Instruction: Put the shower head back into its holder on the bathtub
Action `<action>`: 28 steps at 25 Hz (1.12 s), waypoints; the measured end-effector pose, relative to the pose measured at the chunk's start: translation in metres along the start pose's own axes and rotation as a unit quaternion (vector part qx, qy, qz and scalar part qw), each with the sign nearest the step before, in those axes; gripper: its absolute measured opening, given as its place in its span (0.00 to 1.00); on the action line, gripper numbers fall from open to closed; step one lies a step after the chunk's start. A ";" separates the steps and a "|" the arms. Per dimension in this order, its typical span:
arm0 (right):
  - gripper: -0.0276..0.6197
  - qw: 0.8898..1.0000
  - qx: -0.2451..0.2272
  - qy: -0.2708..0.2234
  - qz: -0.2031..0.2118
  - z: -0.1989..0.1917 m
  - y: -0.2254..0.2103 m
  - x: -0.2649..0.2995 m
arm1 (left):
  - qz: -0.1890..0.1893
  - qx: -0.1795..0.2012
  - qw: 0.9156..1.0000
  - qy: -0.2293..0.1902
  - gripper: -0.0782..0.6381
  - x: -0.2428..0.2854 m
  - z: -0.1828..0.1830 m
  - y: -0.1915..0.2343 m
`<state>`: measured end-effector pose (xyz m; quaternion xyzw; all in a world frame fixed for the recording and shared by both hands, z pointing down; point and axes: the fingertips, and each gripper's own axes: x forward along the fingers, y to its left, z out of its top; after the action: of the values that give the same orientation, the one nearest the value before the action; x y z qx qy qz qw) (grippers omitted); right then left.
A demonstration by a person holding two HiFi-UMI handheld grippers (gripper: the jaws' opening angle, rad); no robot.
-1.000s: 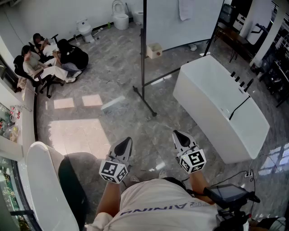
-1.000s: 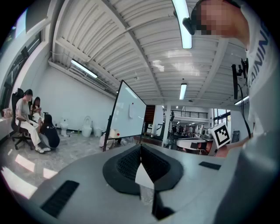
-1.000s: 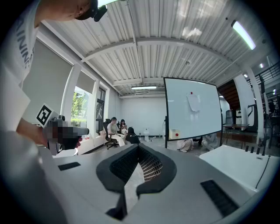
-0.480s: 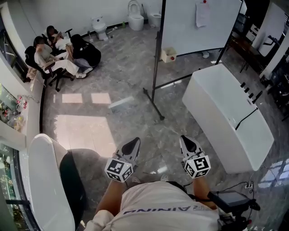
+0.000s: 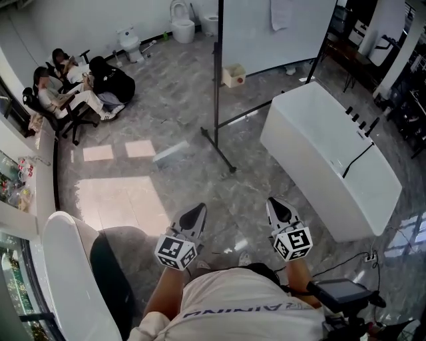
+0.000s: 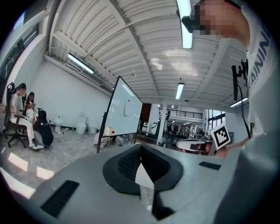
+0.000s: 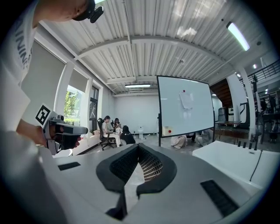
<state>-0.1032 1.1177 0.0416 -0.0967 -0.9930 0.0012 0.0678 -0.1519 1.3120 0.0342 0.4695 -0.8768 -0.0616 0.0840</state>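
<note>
The white bathtub (image 5: 319, 153) stands on the floor to the right, some way ahead of me. Black tap fittings (image 5: 359, 122) line its far rim, and a thin black shower hose (image 5: 356, 158) runs from them across the rim and down the near side. I cannot make out the shower head itself. My left gripper (image 5: 198, 210) and right gripper (image 5: 275, 203) are held side by side close to my body, well short of the tub. Both are shut with nothing in them. In the right gripper view the tub (image 7: 227, 159) lies low on the right beyond the closed tips (image 7: 138, 146). In the left gripper view the tips (image 6: 140, 146) also meet.
A whiteboard on a black stand (image 5: 216, 143) rises ahead between me and the far wall. Another white tub (image 5: 66, 266) sits at my lower left. Several people sit at the far left (image 5: 73, 86). Toilets (image 5: 180, 20) stand by the back wall. A black device (image 5: 339, 290) hangs at my right hip.
The head view has swung a little right and back again. Both grippers keep their place in front of me, still shut and empty.
</note>
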 end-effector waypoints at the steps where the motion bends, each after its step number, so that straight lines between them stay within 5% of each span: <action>1: 0.06 1.000 0.002 0.002 -0.009 -0.002 -0.005 -0.003 | -0.007 -0.001 1.000 0.002 0.13 0.005 -0.001 0.000; 10: 0.06 0.997 0.026 0.013 -0.077 -0.023 -0.054 -0.035 | -0.058 0.002 0.998 0.019 0.13 0.050 -0.010 -0.025; 22: 0.06 0.994 0.031 -0.002 -0.103 -0.025 -0.199 -0.065 | -0.083 0.011 0.996 0.011 0.13 0.180 -0.007 -0.105; 28: 0.06 0.986 0.046 0.002 -0.159 -0.035 -0.249 -0.093 | -0.141 0.011 0.990 0.029 0.13 0.242 -0.013 -0.138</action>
<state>-0.0563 0.8552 0.0677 0.0658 -0.9945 0.0356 0.0737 -0.1687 1.0337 0.0430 0.5911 -0.7995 -0.0498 0.0943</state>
